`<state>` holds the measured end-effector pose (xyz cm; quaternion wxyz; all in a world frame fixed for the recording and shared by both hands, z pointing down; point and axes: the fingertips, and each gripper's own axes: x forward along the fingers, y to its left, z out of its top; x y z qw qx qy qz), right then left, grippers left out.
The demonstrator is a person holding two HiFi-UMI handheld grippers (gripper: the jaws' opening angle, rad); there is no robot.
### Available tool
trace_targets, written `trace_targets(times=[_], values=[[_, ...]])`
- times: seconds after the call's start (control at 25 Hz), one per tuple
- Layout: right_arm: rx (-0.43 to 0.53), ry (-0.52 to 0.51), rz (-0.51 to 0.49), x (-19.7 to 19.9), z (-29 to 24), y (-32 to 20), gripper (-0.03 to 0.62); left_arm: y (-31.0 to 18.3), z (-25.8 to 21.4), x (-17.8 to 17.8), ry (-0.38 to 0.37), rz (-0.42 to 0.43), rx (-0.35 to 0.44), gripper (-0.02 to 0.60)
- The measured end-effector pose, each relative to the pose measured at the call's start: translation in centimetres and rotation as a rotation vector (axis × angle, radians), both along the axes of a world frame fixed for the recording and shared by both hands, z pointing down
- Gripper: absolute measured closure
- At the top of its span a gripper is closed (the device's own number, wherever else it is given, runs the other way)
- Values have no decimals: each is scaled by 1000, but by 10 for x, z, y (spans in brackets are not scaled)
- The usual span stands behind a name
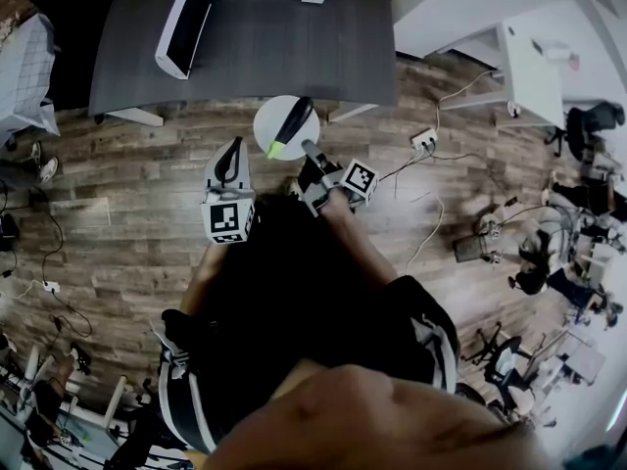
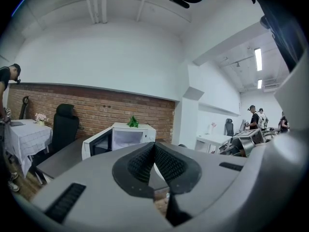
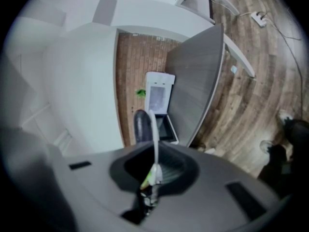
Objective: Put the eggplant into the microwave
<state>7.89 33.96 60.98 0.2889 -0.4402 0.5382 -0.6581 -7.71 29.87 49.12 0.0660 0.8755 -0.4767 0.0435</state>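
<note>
One eggplant [image 1: 291,123] lies on a plate [image 1: 268,116] grasped by the right gripper [image 1: 310,149], beside the clenched, empty left gripper [image 1: 232,153].

Looks like an open office-cum-lab workroom. Shows wood-plank floor [image 1: 127,213] with a corded power strip [image 1: 423,143] at two o'clock and a grey table [image 1: 284,47] at twelve. Has a brick wall [image 2: 96,108] and black office chair [image 2: 65,124] at nine, a microwave [image 2: 123,138], white desks [image 2: 212,141] at three, and ceiling strip lights [image 2: 258,59] at two.
</note>
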Motion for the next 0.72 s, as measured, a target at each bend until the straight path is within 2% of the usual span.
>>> trace_targets(times=[0.56, 0.72], values=[[6, -22, 64, -55, 0, -13, 557, -19, 4, -51, 10, 60, -5, 546], [5, -19, 78, -60, 0, -14, 556, -20, 1, -53, 16, 71, -1, 546]])
